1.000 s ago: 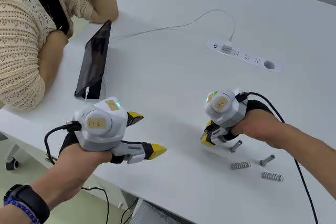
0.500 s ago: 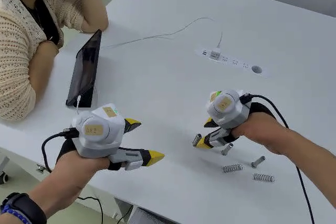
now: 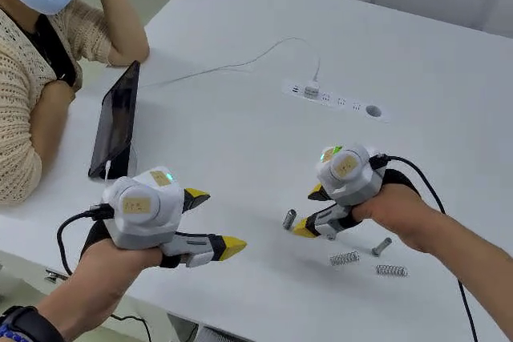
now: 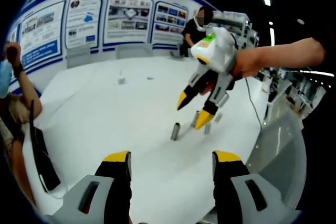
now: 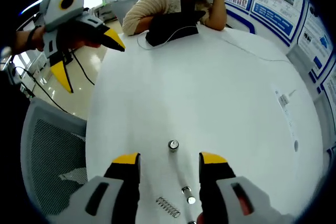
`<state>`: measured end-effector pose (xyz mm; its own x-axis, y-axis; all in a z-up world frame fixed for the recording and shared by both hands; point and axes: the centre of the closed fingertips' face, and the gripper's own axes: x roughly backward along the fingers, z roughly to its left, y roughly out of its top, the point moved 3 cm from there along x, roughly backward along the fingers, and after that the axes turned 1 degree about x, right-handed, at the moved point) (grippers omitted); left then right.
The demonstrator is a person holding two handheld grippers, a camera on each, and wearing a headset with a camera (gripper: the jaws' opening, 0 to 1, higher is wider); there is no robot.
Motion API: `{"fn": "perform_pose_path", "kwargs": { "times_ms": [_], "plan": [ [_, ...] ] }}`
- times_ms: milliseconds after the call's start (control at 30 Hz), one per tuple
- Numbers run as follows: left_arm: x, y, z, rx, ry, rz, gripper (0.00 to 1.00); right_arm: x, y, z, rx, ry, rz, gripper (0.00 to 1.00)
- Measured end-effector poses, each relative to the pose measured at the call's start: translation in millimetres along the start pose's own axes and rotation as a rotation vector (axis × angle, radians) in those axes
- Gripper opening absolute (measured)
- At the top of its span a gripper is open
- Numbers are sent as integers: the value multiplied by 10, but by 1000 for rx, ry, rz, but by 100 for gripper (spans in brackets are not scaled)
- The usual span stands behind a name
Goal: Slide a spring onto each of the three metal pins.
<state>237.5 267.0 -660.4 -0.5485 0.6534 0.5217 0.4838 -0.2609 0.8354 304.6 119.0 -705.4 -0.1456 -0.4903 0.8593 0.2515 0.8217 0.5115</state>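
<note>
One short metal pin [image 3: 288,219] [image 5: 172,145] [image 4: 175,130] stands upright on the white table, just in front of my right gripper [image 3: 309,212] [image 5: 169,159] [image 4: 192,110]. That gripper is open and holds nothing. A second pin [image 3: 382,246] lies to its right, and another pin [image 5: 187,193] shows between its jaws in the right gripper view. Two springs [image 3: 345,259] [image 3: 391,270] lie flat near the table's front edge. My left gripper [image 3: 215,220] [image 4: 171,157] [image 5: 88,58] hovers open and empty at the near left, well away from the pins.
A dark tablet [image 3: 116,122] lies at the left with a seated person [image 3: 32,78] behind it. A white power strip [image 3: 329,95] with a thin cable sits farther back. The table's front edge [image 3: 240,318] is close to both grippers.
The pin that was at the right gripper's fingertips now stands alone on the table, a little apart from them. The left gripper has kept its place and stays open.
</note>
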Motion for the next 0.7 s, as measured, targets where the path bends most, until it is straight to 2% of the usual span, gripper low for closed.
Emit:
{"fn": "perform_pose_path", "kwargs": {
  "times_ms": [467,700],
  "plan": [
    [-31,-9,-54,11,-8,3,64,183,-68,20,-186,-120,-168,48],
    [-79,13,-76,9,-15,5,64,252,-156,118,-265,-136,-223,52]
  ]
}}
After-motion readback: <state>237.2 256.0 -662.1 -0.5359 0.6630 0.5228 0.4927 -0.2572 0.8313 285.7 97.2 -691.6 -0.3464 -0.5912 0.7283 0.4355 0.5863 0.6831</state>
